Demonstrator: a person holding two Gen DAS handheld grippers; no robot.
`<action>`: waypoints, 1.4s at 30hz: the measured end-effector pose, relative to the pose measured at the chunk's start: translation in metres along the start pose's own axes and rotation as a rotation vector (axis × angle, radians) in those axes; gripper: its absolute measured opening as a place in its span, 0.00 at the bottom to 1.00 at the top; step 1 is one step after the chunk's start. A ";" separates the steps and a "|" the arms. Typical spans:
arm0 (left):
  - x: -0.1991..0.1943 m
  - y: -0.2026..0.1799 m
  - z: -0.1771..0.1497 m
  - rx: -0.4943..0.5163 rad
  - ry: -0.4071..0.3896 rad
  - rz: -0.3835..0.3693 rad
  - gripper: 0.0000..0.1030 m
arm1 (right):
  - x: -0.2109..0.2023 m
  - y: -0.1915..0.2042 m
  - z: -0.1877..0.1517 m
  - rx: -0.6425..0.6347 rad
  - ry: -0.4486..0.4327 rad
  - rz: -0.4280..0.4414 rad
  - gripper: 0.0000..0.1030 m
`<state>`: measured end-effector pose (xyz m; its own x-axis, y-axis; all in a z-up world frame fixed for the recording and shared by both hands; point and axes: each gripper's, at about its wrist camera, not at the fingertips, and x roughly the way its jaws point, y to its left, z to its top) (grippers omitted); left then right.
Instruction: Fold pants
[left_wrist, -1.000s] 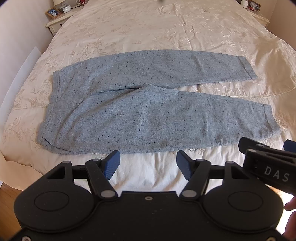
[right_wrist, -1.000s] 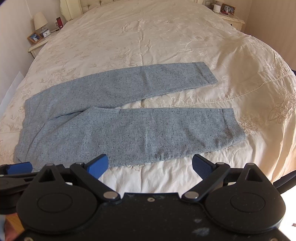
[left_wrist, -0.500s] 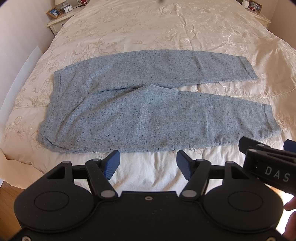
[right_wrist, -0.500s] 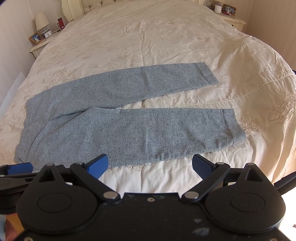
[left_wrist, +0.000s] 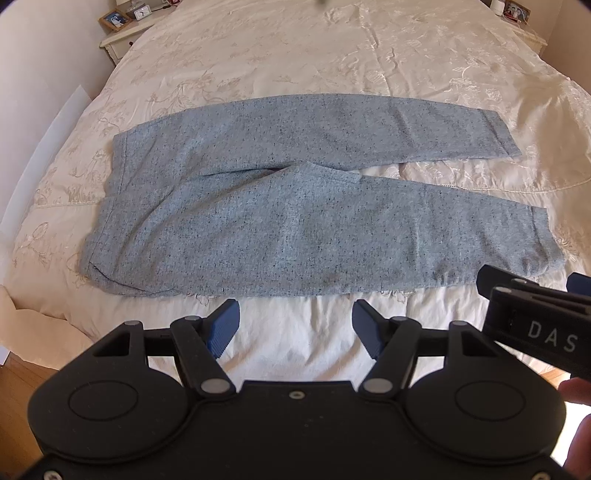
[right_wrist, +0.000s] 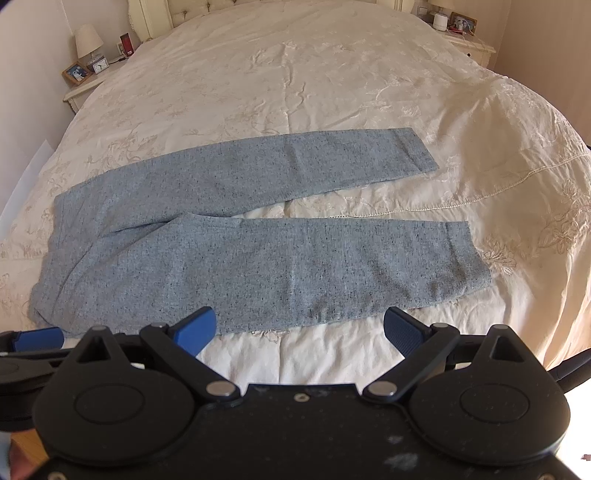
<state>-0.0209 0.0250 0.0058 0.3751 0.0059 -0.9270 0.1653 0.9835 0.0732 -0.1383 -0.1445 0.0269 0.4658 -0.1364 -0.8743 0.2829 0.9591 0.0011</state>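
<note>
Grey-blue speckled pants (left_wrist: 288, 206) (right_wrist: 258, 254) lie flat across the cream bedspread, waistband to the left, both legs stretched to the right and slightly apart. My left gripper (left_wrist: 295, 326) hovers open just short of the near leg's lower edge, holding nothing. My right gripper (right_wrist: 299, 332) is open too, above the bare bedspread in front of the near leg, with nothing between its fingers. The right gripper's body (left_wrist: 535, 306) shows at the right edge of the left wrist view. A blue fingertip of the left gripper (right_wrist: 37, 338) peeks in at the left of the right wrist view.
The bed (right_wrist: 332, 74) runs far back to a tufted headboard. Nightstands stand at the far left (right_wrist: 81, 88) with a lamp, clock and photo frame, and at the far right (right_wrist: 469, 46). Wooden floor (left_wrist: 22, 398) shows below the bed's near left corner.
Both views have crept slightly forward and shifted a little; the pants lie as before and both grippers stay open.
</note>
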 end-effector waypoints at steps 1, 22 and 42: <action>0.001 0.000 0.000 -0.003 0.002 0.002 0.67 | 0.000 0.000 -0.001 0.003 0.003 0.005 0.98; 0.056 -0.004 0.045 0.072 0.025 0.013 0.66 | 0.061 -0.005 0.031 0.032 0.042 -0.019 0.98; 0.123 -0.049 0.061 0.156 0.105 0.025 0.58 | 0.140 -0.183 0.011 0.176 0.080 -0.328 0.97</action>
<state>0.0727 -0.0334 -0.0891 0.2853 0.0565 -0.9568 0.3000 0.9428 0.1451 -0.1156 -0.3415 -0.0905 0.2614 -0.4022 -0.8775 0.5490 0.8096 -0.2075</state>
